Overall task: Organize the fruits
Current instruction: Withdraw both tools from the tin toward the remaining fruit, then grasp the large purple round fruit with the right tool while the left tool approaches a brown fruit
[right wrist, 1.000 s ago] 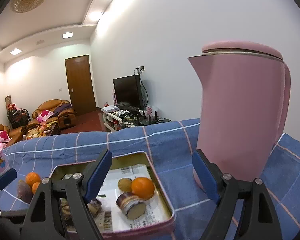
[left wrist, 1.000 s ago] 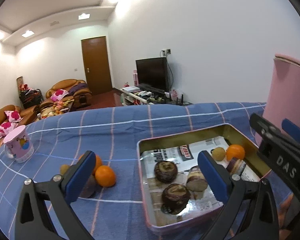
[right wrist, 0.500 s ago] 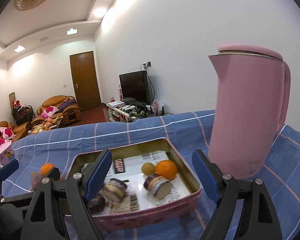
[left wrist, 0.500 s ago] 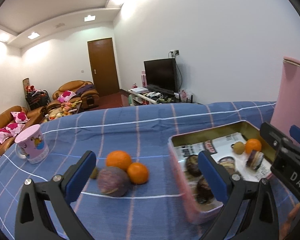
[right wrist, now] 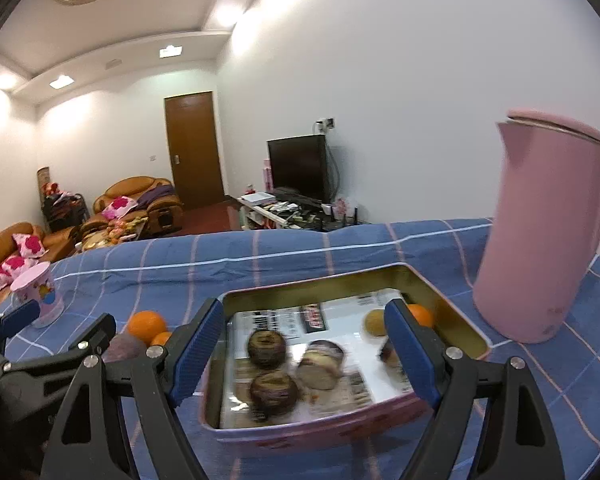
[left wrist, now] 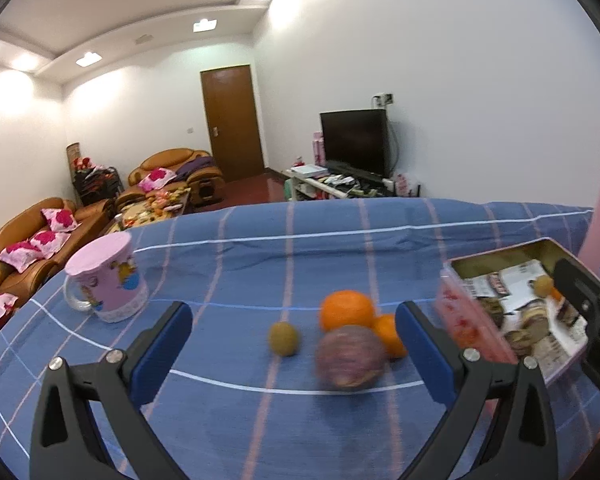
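Your left hand-held gripper [left wrist: 294, 344] hangs spread wide and empty over the loose fruits [left wrist: 350, 340] clustered on the blue-clothed desk [left wrist: 260, 248]. Your right hand-held gripper [right wrist: 304, 340], also apart, frames the tin tray [right wrist: 452, 322], its long axis running left-right.

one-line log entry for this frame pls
left gripper: open, empty | right gripper: open, empty | purple fruit, two oranges, small green fruit: on cloth | tin: holds fruit

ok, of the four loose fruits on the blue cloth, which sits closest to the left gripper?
The round dark purple fruit: it lies nearest the left gripper, in front of the two round oranges and right of the small green-brown fruit.
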`<state>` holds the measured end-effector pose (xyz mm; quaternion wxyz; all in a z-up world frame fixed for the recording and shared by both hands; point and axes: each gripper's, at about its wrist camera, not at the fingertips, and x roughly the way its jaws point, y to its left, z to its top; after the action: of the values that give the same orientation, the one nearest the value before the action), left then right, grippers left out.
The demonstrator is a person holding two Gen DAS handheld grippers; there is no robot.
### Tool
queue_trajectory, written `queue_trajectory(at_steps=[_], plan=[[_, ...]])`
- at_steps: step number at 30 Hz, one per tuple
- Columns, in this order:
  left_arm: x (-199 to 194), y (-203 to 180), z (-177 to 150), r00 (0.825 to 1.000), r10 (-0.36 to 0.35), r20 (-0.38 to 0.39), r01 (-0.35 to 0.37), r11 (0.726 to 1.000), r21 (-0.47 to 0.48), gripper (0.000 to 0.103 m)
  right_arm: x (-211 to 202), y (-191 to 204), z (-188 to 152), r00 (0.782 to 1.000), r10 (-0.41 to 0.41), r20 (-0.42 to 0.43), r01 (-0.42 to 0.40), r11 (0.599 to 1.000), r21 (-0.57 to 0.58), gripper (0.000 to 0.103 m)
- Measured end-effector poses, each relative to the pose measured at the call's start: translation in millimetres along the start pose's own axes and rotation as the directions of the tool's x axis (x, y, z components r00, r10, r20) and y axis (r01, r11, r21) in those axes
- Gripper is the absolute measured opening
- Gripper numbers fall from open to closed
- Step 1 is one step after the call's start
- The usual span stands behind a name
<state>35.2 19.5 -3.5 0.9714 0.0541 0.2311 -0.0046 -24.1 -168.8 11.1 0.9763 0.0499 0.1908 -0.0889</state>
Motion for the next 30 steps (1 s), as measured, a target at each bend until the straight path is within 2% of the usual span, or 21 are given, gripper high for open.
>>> queue_trajectory(at_steps=[5,13,18,23,28,30], plan=[[15.9,36.1,-1.3,0.998,0.043,-0.049,-0.046,0.998,-0.05,0.103,6.3,25.2,-2.3,0.998,0.056,-0.04,-0.057,0.998,-0.028,0.083],[41.4,82.2,-4.1,0.979,0.153,-0.138,-0.169,0.98,-0.106,0.102,25.0,66.1,-9.0,0.977,0.149,-0.15,-0.161,0.985,-0.069,0.083],[46.3,99.4,-2.0,0.971,0.178,-0.158,-0.2,0.971,-0.134,0.101,37.0,93.9,-14.9,0.949,0.214,-0.232,-0.236,0.969,-0.073,0.068],[46.7,110.9,-1.6,0.966,0.198,-0.166,-0.224,0.962,-0.157,0.1,49.6,121.5,-22.7,0.911,0.257,-0.324,-0.291,0.955,-0.062,0.066],[48.7,117.7,-1.3,0.965,0.191,-0.178,-0.223,0.959,-0.177,0.1,69.1,134.4,-30.6,0.873,0.262,-0.411,-0.293,0.956,-0.014,0.062],[47.3,116.1,-0.8,0.966,0.19,-0.172,-0.219,0.961,-0.169,0.1,75.1,134.7,-31.1,0.871,0.256,-0.419,-0.277,0.961,0.012,0.061]])
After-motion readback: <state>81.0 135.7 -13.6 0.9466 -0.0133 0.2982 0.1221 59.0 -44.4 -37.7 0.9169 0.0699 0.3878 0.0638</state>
